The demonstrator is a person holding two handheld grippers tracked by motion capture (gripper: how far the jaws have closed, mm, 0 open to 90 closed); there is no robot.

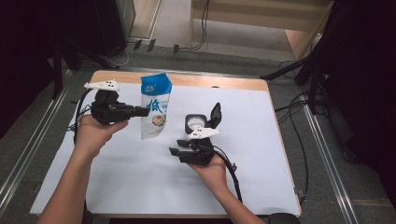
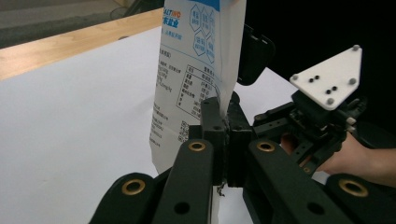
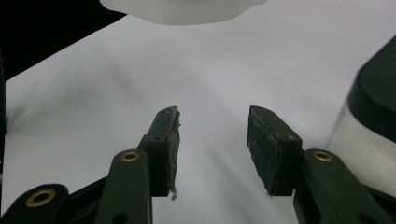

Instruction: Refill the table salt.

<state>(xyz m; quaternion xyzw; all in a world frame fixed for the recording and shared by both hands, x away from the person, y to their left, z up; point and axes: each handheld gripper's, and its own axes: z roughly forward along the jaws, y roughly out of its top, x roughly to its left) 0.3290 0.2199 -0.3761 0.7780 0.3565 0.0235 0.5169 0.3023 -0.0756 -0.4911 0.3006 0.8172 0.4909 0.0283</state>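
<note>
A tall white pouch with a blue top (image 1: 155,107) stands upright on the white sheet, and my left gripper (image 1: 140,111) is shut on its side edge. In the left gripper view the jaws (image 2: 224,135) pinch the printed pouch (image 2: 196,70) low on its edge. My right gripper (image 1: 176,147) lies in front of the pouch, open. Nothing sits between its pads (image 3: 212,140), only white sheet. The pouch's base (image 3: 182,9) shows just beyond them. A white jar with a black rim (image 1: 195,122) and a raised black flip lid (image 1: 215,114) stands just behind the right gripper.
A white sheet (image 1: 140,186) covers the wooden table (image 1: 224,83). The jar's dark rim (image 3: 373,107) is close to my right gripper's right jaw. Metal rails, cables and stand legs (image 1: 299,70) surround the table on the floor.
</note>
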